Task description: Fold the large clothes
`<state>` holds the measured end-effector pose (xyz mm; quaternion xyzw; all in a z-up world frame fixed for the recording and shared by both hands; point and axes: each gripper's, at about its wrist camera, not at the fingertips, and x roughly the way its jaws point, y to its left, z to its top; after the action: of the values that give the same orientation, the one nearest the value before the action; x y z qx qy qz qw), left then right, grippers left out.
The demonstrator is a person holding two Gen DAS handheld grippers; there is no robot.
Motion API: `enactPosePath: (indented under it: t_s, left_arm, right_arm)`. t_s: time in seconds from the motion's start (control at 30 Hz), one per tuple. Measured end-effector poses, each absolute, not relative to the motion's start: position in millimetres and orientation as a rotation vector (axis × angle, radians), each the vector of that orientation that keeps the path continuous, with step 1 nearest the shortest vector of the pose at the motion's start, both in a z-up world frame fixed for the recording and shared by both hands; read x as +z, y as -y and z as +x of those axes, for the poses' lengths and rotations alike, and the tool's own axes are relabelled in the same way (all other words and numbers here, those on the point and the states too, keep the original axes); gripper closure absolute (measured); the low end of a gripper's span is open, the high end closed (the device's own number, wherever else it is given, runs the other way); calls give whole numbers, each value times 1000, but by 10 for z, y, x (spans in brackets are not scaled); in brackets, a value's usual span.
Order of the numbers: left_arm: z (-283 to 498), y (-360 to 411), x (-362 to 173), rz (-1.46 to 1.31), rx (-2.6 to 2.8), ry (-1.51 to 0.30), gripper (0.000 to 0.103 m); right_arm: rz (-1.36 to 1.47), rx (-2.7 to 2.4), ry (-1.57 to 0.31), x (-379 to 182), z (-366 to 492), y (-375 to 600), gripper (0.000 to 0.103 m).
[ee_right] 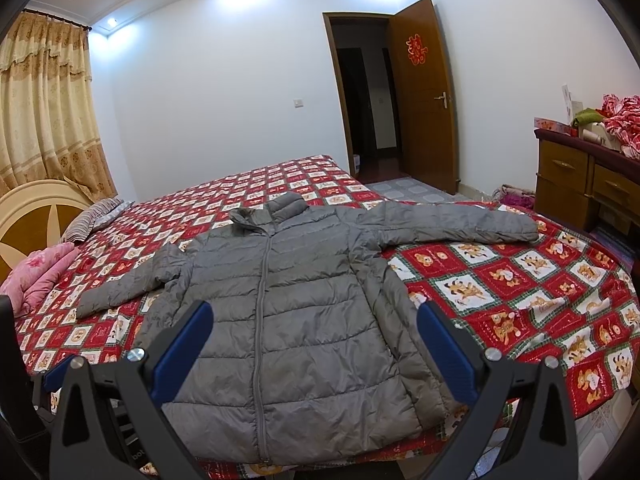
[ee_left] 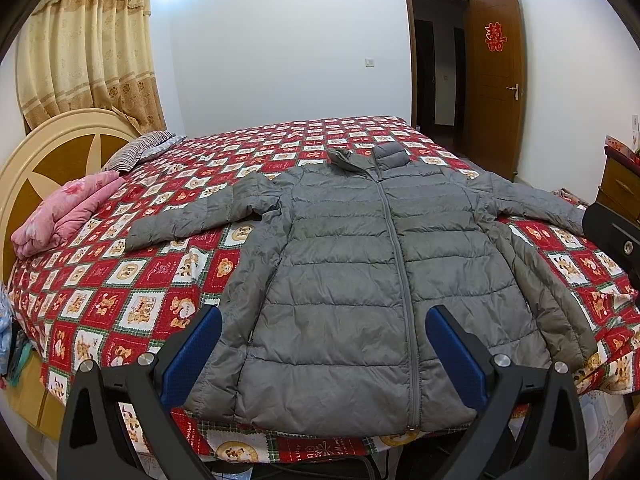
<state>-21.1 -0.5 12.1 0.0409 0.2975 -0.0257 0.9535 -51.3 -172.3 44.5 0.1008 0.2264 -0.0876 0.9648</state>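
Note:
A grey puffer jacket [ee_left: 360,272] lies flat and zipped on the bed, front up, collar away from me, both sleeves spread out to the sides. It also shows in the right wrist view [ee_right: 288,312]. My left gripper [ee_left: 324,344] is open and empty, held above the jacket's lower hem. My right gripper [ee_right: 314,340] is open and empty, also above the hem, a little further right. Each gripper has blue pads [ee_left: 456,356] on black fingers.
The bed has a red patterned cover [ee_left: 120,292]. A folded pink quilt [ee_left: 64,216] and a striped pillow [ee_left: 136,150] lie by the headboard [ee_left: 48,148] at left. A wooden dresser [ee_right: 580,184] stands at right. An open door [ee_right: 424,92] is behind.

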Motion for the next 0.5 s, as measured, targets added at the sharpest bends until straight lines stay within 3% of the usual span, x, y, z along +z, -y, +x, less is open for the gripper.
enactPosePath:
  t_s: [0.5]
  left_arm:
    - [19,40,-63,88,-45,-670,1]
  right_arm:
    - [226,-185,-526,211,-320,1800,0]
